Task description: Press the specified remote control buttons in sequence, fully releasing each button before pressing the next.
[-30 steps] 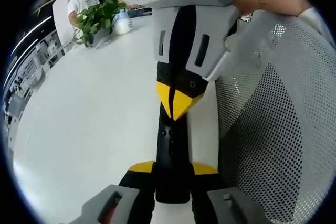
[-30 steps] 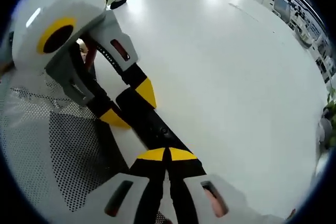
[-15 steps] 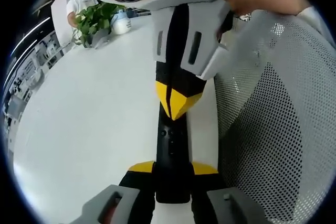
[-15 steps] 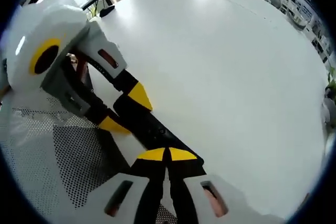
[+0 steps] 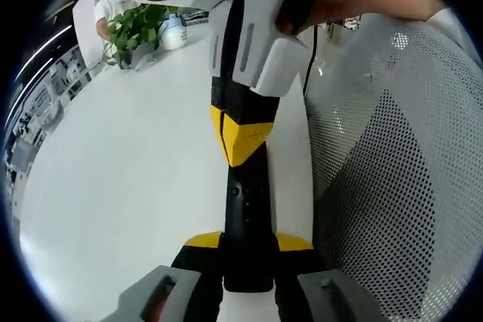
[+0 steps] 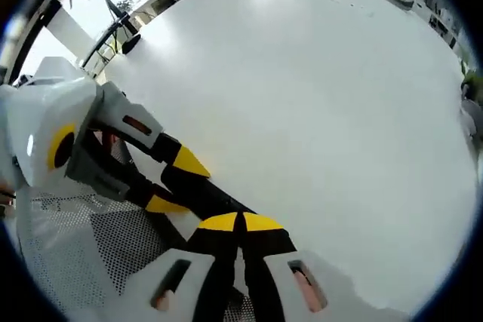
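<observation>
the left gripper [image 5: 247, 245] clamps a slim black remote control [image 5: 246, 209] at the round white tabletop's [image 5: 128, 164] near edge, steadying it while the right gripper [image 5: 240, 137], jaws pinched together, points at its buttons.

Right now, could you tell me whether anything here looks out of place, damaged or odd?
Nothing stands out. The black remote looks intact, clamped at its near end by the left gripper, with the right gripper, jaws closed, tip down on its far end. The white table shows no spills.
</observation>
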Demonstrator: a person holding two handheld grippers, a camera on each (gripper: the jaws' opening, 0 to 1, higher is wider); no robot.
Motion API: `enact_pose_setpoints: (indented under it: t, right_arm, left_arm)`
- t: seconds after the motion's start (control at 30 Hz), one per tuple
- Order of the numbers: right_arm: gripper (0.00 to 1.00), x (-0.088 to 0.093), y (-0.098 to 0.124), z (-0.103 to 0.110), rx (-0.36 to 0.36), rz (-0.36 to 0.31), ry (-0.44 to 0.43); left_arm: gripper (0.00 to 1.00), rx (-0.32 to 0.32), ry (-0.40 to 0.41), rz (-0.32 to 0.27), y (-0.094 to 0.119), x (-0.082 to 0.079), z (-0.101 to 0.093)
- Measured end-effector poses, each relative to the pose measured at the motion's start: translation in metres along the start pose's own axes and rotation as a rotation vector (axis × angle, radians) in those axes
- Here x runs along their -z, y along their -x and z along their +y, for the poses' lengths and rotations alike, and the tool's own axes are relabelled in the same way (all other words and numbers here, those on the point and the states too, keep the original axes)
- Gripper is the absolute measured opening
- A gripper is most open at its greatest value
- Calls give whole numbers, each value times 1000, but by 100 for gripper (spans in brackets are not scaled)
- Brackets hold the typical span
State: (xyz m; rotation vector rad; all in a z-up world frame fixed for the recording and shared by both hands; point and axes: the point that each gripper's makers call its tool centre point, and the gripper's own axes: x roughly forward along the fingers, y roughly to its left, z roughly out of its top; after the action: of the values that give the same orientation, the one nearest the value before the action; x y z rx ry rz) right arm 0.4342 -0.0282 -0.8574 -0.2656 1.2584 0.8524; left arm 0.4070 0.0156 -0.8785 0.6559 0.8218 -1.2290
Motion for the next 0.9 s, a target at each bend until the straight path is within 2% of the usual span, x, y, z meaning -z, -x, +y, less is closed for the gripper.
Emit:
enact_pose_setpoints:
  t: [0.2,0.57,0.83,0.9]
  right_arm:
    - [0,-2,-1,6,-37,-9,-44]
    - [0,4,-8,10,-43,36,-15]
    - [0,4,-12,12,-41,48,8]
    - [0,8,-14,11,-34,68,18]
  left_arm:
    - [24,0,-2,-2,0,-1,-2]
    - [24,19,-21,-15,-3,-7,-9]
    - [24,21,-23,-14,-3,-8,-7]
    - [24,21,-21,-15,-4,-9,-7]
